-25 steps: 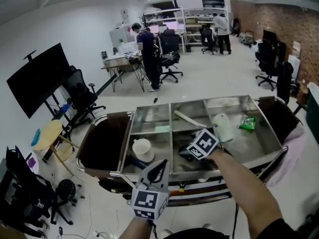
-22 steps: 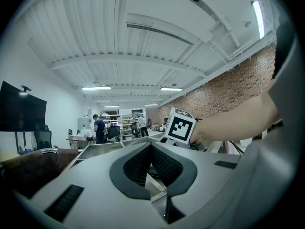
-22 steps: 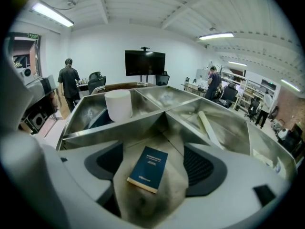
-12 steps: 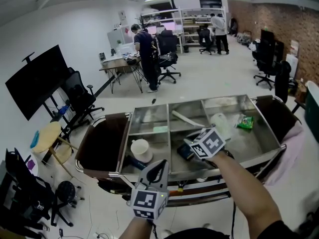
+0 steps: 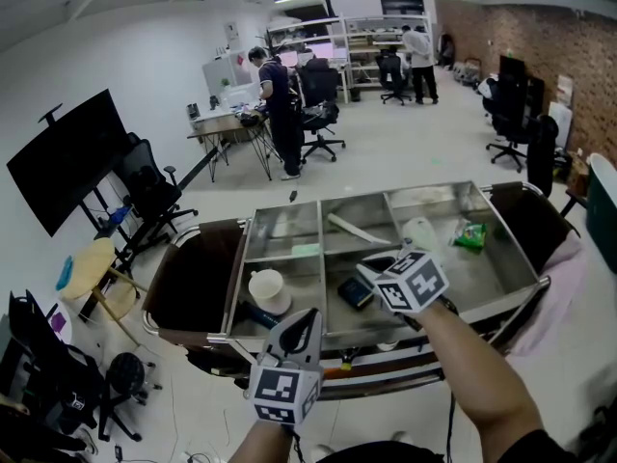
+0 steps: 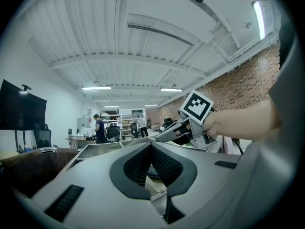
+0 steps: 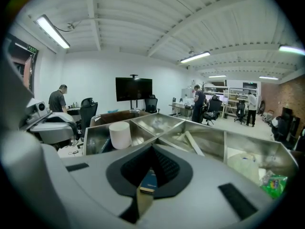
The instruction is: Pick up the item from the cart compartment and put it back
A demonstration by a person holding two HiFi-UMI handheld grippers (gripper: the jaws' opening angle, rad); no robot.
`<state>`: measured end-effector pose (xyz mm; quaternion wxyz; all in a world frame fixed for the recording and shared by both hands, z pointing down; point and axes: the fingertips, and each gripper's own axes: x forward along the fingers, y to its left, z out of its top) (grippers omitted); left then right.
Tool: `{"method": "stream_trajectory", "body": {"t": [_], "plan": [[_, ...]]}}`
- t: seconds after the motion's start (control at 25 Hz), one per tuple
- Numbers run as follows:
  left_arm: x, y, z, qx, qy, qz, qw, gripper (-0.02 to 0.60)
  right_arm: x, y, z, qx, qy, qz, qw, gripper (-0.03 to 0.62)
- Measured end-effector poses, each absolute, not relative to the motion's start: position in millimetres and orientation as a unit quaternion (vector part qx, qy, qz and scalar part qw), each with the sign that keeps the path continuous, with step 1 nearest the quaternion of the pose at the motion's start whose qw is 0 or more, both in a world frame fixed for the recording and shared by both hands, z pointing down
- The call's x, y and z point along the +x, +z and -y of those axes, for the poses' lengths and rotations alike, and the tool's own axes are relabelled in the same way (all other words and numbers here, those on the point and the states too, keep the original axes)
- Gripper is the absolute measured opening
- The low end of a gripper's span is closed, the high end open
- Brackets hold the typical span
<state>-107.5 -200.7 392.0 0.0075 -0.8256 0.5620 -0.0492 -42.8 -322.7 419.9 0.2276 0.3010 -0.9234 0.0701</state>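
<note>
**Head view.** We find the right gripper (image 5: pixel 366 270) over the middle compartment of the steel cart (image 5: pixel 280 231). Its jaws are closed on a flat dark blue item (image 5: pixel 355 293), which hangs at their tip above that compartment. A white cup (image 5: pixel 271 290) stands in the front-left compartment. The left gripper (image 5: pixel 310 318) sits before the cart's near rim.

**Left gripper view.** We note its jaws together, tip to tip, with nothing clamped. The right gripper shows ahead, up and to the right.

**Right gripper view.** We confirm the pads clamped on the blue item. The cup and the cart's compartments lie beyond them.
</note>
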Motion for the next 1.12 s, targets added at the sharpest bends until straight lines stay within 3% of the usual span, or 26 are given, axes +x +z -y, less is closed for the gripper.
{"method": "stream_trajectory", "body": {"t": [0.52,1.12], "plan": [[-109.2,388.0,199.5,-0.825,-0.047,-0.564,0.008,0.000,-10.9,353.3,269.7,0.320,0.023,0.941,0.107,0.012],[-110.8,390.9,187.9,-0.824,-0.044,-0.565,0.011,0.000,72.1,350.8,214.9,0.373,0.064,0.925,0.004,0.012]]}}
